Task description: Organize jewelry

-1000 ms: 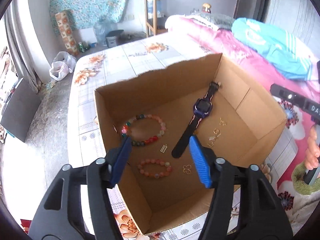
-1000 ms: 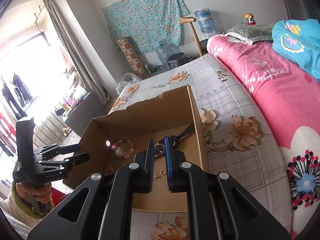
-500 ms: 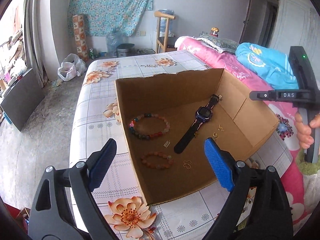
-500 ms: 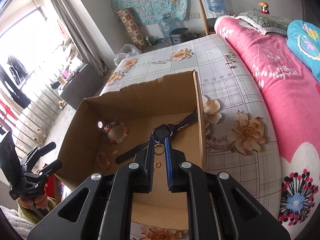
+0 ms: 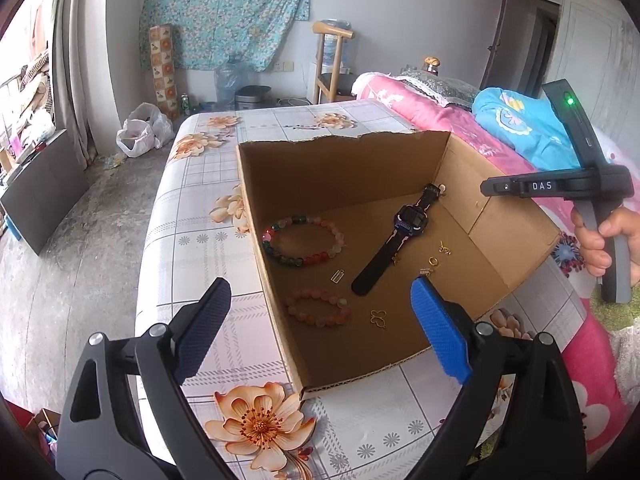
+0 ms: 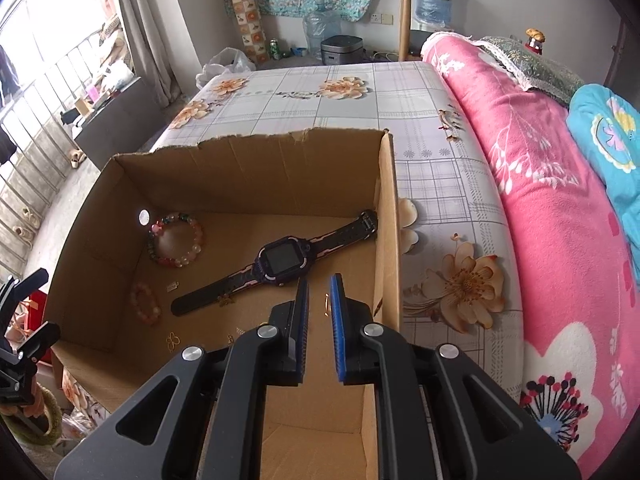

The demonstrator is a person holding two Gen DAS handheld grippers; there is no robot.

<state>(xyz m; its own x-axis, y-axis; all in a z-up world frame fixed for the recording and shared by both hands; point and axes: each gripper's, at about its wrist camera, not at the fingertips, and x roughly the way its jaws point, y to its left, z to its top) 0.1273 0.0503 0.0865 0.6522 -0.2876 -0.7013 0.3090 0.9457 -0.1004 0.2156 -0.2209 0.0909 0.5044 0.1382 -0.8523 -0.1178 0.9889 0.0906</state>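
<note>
We hold both tools over the cardboard box on the bed, where the jewelry lies: watch, two bead bracelets and small gold charms. Our left tool is spread wide and empty near the box's front-left corner; our right tool, jaws a narrow gap apart, hangs above the box's right wall with nothing visibly pinched. In our judgement, the tiny charms could slip from the pads or scatter. Compared with a second ago, the left tool has pulled back and spread, and the right no longer holds the ring.
</note>
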